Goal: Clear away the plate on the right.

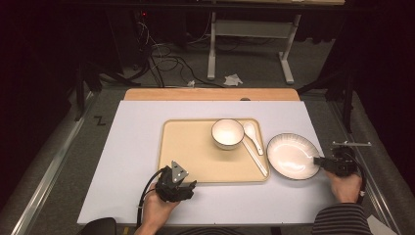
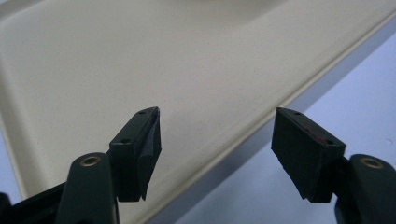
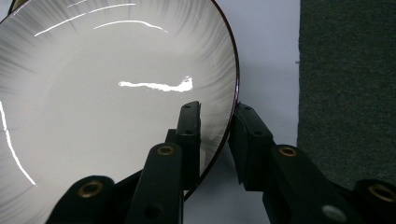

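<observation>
High view: the whole white table [image 1: 132,161] with a beige tray [image 1: 195,156] at its centre; a small white bowl [image 1: 227,133] and a white spoon [image 1: 252,134] sit at the tray's 2 o'clock corner, the spoon just beside the bowl; chopsticks [image 1: 254,157] lie along the tray's right rim.
Plate, place: the wide plate [image 1: 292,156] rests on the table just off the tray's 3 o'clock edge, close to the table's right side.
Right gripper view: a close look at the plate's rim that the high view cannot give; one jaw stands inside the plate, the other outside it, with the rim between them.
Right gripper: the right gripper [image 3: 217,133] meets the plate at the plate's 4 o'clock edge in the high view; its jaws are drawn narrow around the rim and look to be touching it on both sides, gripping the plate.
Plate, look: glossy white inside with fine grey streaks running out toward the edge, a thin dark line along the rim, bright light streaks on the glaze; it lies flat on the table as far as the high view tells.
Left gripper view: the tray's bare speckled floor and its raised rim, running slantwise, with white table beyond.
Left gripper: the left gripper [image 2: 217,140] hovers at the tray's 7 o'clock corner; its jaws stand wide apart with nothing between them, one over the tray floor, the other over the table.
Hands: the left hand [image 1: 159,208] and the right hand [image 1: 345,188] come in from 6 o'clock.
</observation>
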`<state>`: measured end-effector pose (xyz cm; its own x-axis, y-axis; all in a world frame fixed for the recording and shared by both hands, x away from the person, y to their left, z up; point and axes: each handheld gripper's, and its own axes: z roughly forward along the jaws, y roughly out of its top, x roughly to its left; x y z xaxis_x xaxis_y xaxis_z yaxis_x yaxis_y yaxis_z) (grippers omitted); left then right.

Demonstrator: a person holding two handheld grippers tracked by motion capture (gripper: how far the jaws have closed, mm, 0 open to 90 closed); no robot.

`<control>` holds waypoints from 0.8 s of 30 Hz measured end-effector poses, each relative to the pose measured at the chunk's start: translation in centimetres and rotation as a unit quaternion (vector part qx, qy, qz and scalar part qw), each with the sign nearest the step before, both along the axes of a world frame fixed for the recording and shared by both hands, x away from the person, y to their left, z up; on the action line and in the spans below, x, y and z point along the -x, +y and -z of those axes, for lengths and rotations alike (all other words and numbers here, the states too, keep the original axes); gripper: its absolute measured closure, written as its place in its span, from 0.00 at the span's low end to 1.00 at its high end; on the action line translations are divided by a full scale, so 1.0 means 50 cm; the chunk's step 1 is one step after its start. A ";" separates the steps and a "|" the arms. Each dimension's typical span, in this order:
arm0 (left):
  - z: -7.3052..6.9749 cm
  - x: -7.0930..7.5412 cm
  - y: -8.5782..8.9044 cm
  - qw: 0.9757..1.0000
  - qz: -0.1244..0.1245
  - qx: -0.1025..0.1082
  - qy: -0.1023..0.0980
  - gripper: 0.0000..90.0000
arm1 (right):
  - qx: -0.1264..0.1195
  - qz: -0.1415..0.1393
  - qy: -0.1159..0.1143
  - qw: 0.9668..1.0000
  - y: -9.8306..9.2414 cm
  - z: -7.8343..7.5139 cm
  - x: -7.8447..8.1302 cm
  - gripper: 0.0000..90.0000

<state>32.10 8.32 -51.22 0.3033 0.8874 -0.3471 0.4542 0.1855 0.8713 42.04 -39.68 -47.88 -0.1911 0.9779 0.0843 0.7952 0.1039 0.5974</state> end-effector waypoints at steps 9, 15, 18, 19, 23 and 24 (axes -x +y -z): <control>-0.002 0.001 -0.001 1.000 0.008 -0.004 0.001 0.37 | -0.009 0.000 0.010 1.000 0.001 -0.004 0.009 0.84; 0.000 0.000 -0.008 1.000 0.014 -0.007 0.000 0.37 | -0.015 -0.001 0.013 1.000 0.001 -0.004 0.015 0.82; 0.000 0.000 -0.009 1.000 0.015 -0.005 -0.001 0.37 | -0.020 -0.005 0.012 1.000 0.000 -0.004 0.018 0.80; 0.000 0.000 -0.009 1.000 0.015 -0.006 -0.001 0.37 | -0.019 -0.007 0.015 1.000 0.000 -0.005 0.018 0.80; 0.000 -0.002 -0.011 1.000 0.017 -0.007 0.000 0.37 | -0.023 -0.012 0.019 0.999 0.003 -0.006 0.025 0.77; 0.001 -0.002 -0.011 1.000 0.017 -0.009 0.000 0.37 | -0.024 -0.013 0.016 1.000 0.003 -0.005 0.026 0.76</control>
